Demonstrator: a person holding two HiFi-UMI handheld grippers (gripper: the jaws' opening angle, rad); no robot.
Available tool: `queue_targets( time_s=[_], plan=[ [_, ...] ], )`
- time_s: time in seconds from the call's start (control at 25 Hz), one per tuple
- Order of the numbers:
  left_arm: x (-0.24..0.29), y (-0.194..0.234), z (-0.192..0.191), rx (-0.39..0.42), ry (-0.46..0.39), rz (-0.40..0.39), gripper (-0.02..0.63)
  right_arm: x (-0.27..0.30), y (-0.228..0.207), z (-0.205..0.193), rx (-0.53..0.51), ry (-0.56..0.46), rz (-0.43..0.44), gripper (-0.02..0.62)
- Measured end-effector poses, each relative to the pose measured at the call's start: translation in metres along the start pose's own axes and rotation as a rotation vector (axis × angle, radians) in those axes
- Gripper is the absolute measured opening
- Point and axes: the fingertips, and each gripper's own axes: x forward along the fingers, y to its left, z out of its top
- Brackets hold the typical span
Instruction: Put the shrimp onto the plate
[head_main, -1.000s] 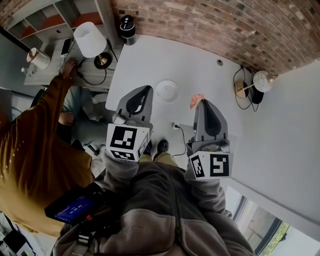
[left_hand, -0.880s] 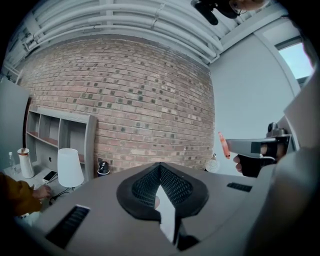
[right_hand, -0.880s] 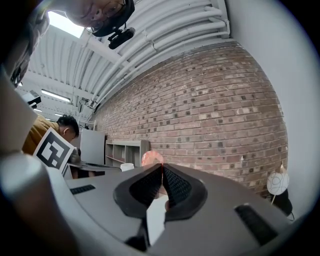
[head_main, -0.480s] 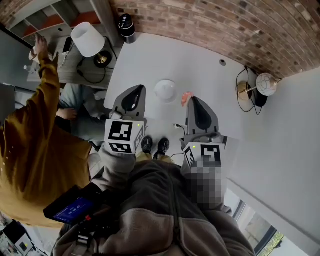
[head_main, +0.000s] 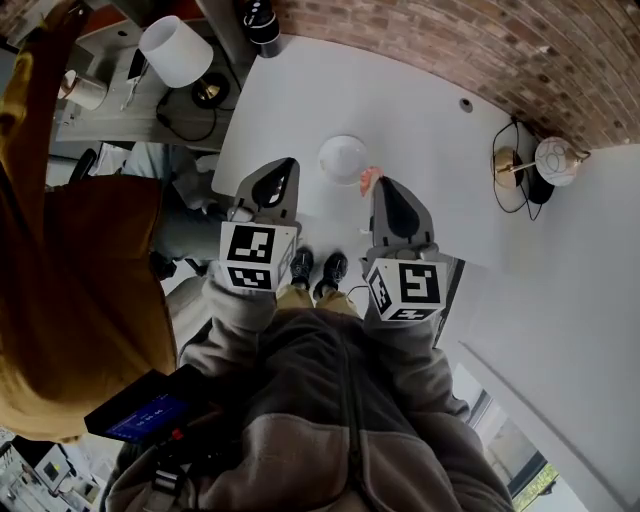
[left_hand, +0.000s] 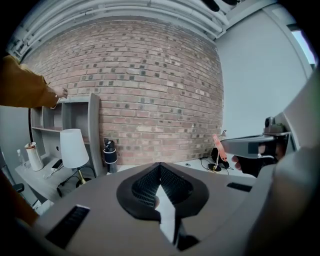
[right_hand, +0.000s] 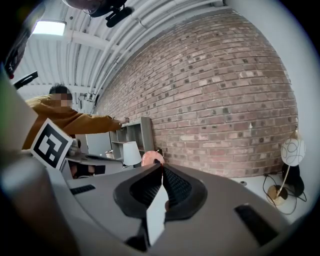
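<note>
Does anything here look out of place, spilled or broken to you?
Nothing looks spilled or damaged. The only oddity is a pink shrimp pinched at the tip of the right gripper, held beside the empty white plate rather than lying on it.

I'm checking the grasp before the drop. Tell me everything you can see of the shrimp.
The shrimp is a small pink-orange piece, thin and elongated, and looks like a plastic toy. It is pinched at the tips of the right gripper, whose jaws are closed on it, and it pokes out past them. In the left gripper view it hangs roughly upright in the air. In the head view it sits just beside the white plate, not on it.
</note>
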Motion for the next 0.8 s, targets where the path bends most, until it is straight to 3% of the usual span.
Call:
queue_targets(
  time_s=[0.8],
  plan=[
    [0.025, 0.016, -0.106, -0.059, 0.197, 0.023, 0.005, 0.059, -0.019, -0.123, 0.058, 0.241, 0.011, 0.008]
  ],
)
